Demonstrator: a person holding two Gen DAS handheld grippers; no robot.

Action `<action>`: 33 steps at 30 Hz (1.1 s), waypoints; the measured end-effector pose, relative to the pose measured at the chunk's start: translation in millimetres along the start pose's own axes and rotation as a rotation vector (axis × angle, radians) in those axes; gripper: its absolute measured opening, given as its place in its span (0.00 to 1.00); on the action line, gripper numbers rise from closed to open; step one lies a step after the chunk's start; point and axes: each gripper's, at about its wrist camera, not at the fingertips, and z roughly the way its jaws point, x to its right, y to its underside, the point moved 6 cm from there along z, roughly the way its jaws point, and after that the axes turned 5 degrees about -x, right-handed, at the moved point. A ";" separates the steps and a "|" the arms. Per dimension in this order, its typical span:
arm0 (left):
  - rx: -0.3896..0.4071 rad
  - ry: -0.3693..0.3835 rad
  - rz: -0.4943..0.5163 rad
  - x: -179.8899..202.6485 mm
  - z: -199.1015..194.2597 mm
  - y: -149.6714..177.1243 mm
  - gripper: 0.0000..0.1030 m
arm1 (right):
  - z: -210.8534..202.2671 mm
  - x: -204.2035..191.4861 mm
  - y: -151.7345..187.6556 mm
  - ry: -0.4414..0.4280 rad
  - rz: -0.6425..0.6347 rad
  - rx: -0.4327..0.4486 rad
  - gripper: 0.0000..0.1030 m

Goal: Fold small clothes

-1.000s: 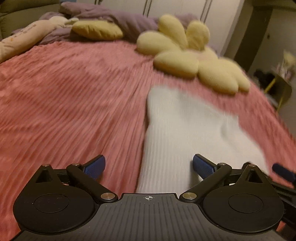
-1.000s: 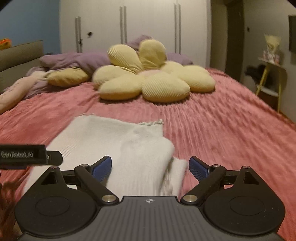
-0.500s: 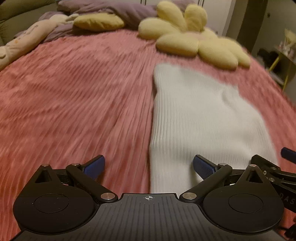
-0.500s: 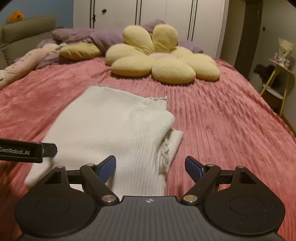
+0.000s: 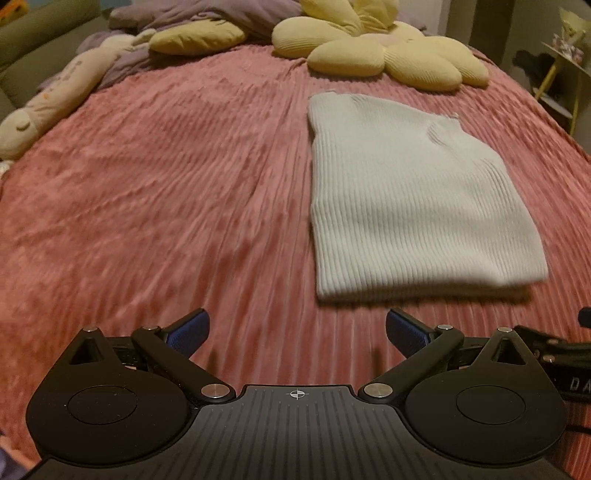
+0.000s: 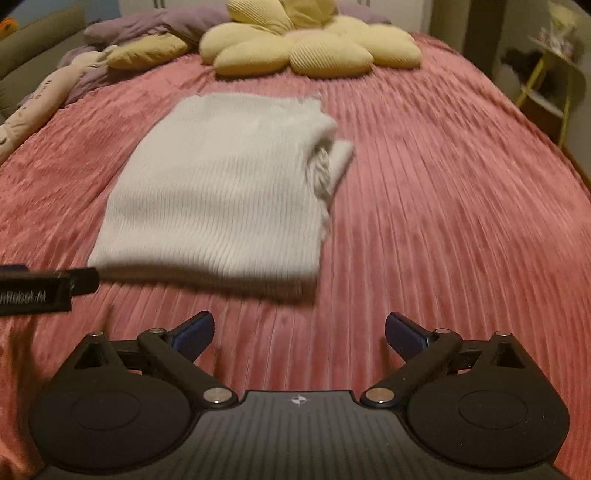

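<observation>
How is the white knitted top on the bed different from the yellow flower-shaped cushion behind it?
The white knitted top lies flat and folded into a rough rectangle; the flower cushion is puffy, with rounded petals. The top is white and sits mid-bed, nearer the grippers; the cushion is pale yellow and sits at the far end by the purple bedding. Both have a ribbed texture and rest on the pink bedspread.

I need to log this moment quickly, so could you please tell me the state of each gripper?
Left gripper: open, holding nothing.
Right gripper: jaws opening, nothing between them; the white garment lies ahead.
</observation>
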 end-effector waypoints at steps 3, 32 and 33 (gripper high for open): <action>0.015 -0.015 0.018 -0.2 -12.7 0.3 1.00 | -10.0 -6.8 -0.4 -0.003 -0.014 -0.034 0.96; 0.024 0.008 0.012 -4.7 -40.4 -10.1 1.00 | -64.9 -28.3 -20.3 0.052 -0.021 -0.019 0.96; 0.024 0.007 0.012 -4.5 -40.4 -10.0 1.00 | -64.9 -28.5 -20.2 0.053 -0.020 -0.020 0.96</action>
